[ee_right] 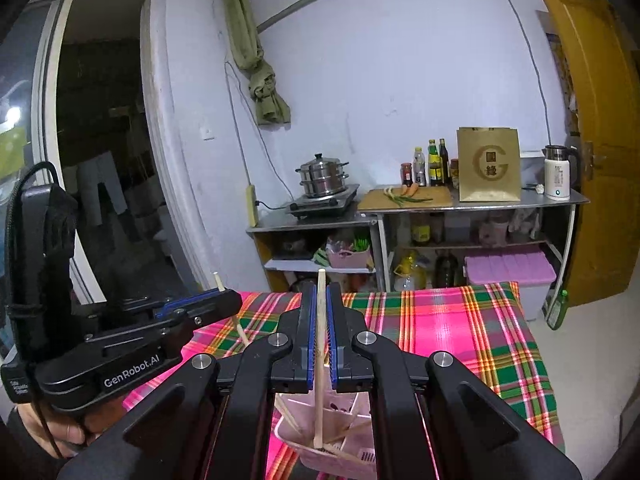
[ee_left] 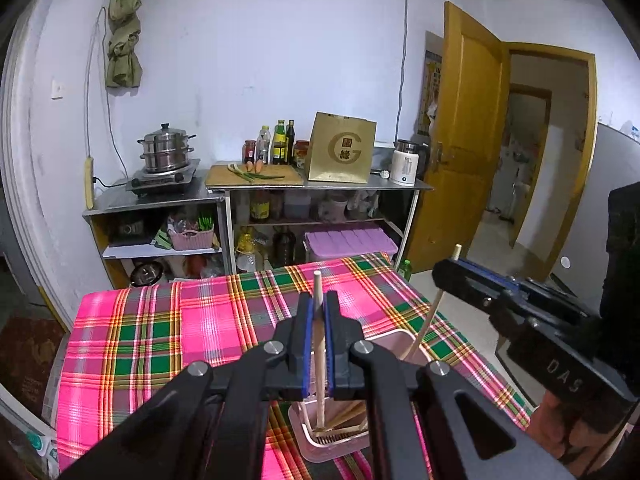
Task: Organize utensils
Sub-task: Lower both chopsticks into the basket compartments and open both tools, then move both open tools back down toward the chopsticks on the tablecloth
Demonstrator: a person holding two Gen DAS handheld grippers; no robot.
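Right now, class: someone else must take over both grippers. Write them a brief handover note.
Left gripper: shut on a wooden chopstick, its lower end down in the pink utensil holder.
Right gripper: shut on a second chopstick, tip also inside the holder.
The holder stands on the plaid tablecloth at the near edge; several more chopsticks already lie inside it.
Done: most chopsticks are in.
Left: open both grippers to release these two, then withdraw. No other loose utensils show on the cloth.
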